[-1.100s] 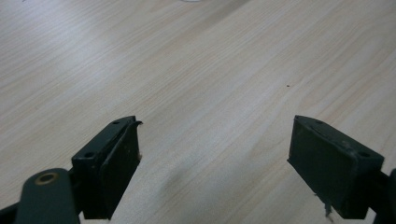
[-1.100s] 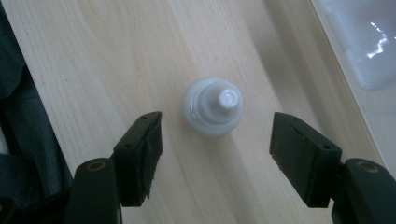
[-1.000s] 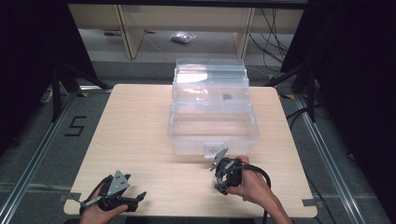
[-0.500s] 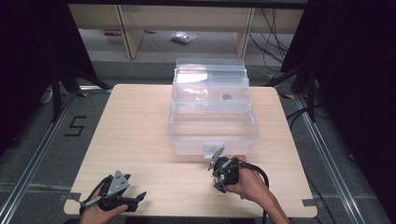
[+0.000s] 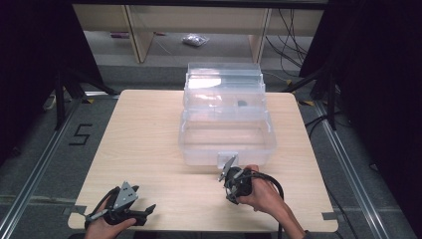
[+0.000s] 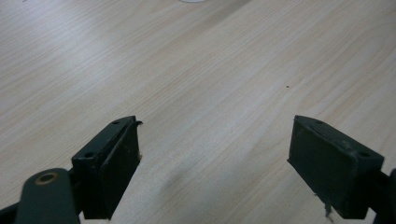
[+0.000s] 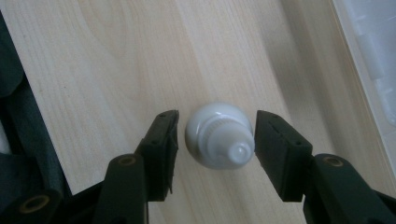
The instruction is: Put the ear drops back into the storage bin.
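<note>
Small white plastic bottle [image 7: 219, 135] w/ ribbed cap is bracketed by right gripper [image 7: 216, 135] fingers, open, not clamped; left gripper [image 6: 215, 158] fingers spread wide over counter [image 6: 196, 70]. "5" [image 5: 80, 134] is marked on floor.

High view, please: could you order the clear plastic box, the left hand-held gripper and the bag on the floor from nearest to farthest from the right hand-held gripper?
1. Clear plastic box, just beyond the right hand-held gripper.
2. Left hand-held gripper, at the table's near-left corner.
3. Bag, on the floor behind the table.

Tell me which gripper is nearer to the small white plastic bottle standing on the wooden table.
Right. The right gripper has its jaws on either side of the small white plastic bottle, apparently not yet touching. The left gripper sits open near the table's front-left corner, far from it.
</note>
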